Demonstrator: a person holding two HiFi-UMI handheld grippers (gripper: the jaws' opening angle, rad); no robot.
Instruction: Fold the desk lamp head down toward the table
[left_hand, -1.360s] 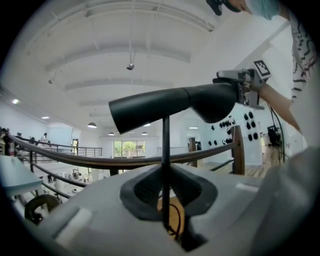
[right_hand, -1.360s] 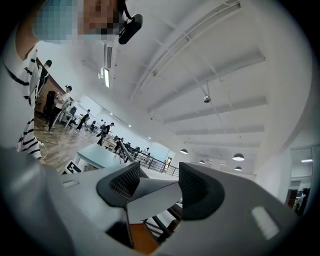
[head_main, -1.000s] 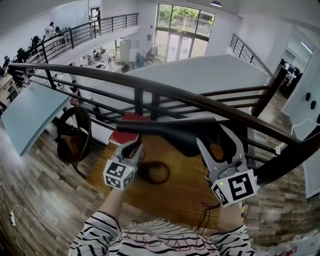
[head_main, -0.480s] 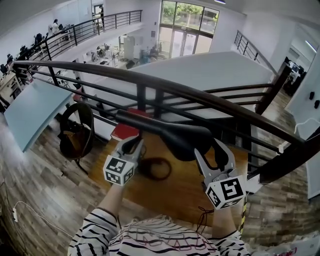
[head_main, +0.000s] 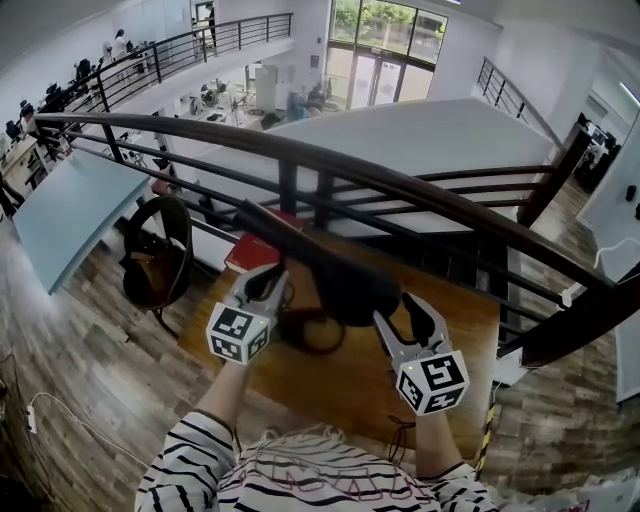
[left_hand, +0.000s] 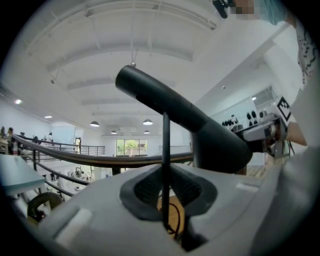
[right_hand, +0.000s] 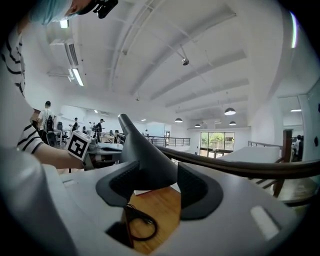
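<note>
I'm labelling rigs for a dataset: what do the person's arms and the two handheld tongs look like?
The left tongs and right tongs both have pale grey bodies, dark grey ribbed pads and a white cube with black square markers. The sleeves are black-and-white striped. A thin dark cable trails beneath the right tongs.

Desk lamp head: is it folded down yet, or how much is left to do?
Partly done: the lamp head already slopes down, its wide end lowest. In hand: the left gripper clamps the thin lamp stem, while the right gripper grips the head's wide end. Left: that end hangs clear above the wooden table, so it probably needs pushing lower, then letting go.
</note>
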